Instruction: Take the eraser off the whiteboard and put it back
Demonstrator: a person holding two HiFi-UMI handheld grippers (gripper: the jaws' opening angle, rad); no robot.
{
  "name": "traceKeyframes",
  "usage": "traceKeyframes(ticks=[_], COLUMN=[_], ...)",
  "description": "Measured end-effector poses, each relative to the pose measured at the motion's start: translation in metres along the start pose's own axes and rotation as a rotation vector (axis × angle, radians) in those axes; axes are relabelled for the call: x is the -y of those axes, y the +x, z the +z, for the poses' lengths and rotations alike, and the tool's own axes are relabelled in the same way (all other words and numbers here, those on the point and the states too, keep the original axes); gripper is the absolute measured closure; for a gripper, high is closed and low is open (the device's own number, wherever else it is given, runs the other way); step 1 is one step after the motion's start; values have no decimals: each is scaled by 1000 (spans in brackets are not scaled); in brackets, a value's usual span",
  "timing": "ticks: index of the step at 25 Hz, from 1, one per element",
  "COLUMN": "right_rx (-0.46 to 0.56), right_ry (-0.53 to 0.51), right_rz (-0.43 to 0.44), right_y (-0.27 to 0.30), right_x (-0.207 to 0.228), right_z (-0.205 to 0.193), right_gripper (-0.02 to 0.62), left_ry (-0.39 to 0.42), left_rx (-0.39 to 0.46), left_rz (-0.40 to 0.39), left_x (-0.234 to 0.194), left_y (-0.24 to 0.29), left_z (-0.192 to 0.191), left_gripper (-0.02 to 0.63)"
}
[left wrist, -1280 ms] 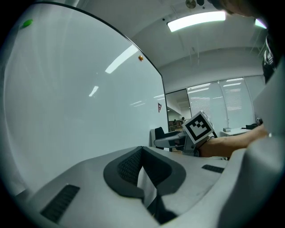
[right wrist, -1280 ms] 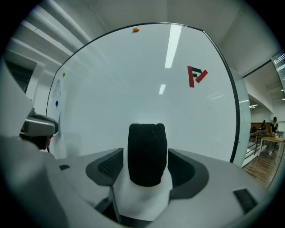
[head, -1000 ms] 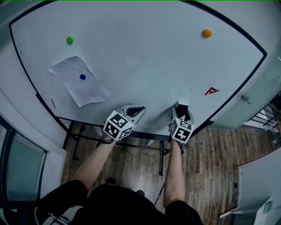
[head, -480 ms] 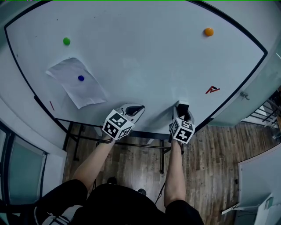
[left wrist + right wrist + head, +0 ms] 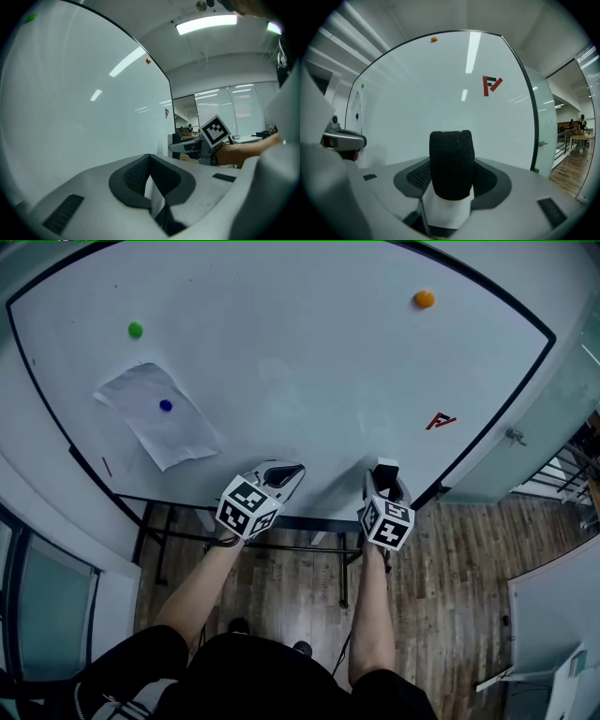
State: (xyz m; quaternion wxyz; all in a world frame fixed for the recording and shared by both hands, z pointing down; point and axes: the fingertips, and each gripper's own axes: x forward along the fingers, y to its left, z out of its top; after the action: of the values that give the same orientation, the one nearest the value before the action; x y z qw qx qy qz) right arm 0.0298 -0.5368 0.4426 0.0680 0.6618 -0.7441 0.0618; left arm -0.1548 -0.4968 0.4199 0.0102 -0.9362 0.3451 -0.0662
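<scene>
Though seemingly off whiteboard, eraser gripped by just-closed jaws of right gripper; left gripper pinched together.

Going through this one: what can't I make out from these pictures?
Head view: the right gripper, whose jaws have just been closing on the black-felt, white-bodied eraser, hides whether it touches the white whiteboard.
Right gripper view: the eraser's own bulk hides its far face.
Head view: the short red mark near the board's left edge is too small to identify.
</scene>
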Motion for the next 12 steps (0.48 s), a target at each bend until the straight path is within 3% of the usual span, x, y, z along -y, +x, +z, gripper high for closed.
traceKeyframes(ticks=[12], right_rx=[-18], right_ry=[26], right_rz=[-20], right_y=[-71], right_x=[54], right_z=[-26], right_gripper=[344], left_ry=[-8], left_rx=[0], left_rz=[-34], left_x=[82], left_y=[24], left_z=[3], left_gripper=[588])
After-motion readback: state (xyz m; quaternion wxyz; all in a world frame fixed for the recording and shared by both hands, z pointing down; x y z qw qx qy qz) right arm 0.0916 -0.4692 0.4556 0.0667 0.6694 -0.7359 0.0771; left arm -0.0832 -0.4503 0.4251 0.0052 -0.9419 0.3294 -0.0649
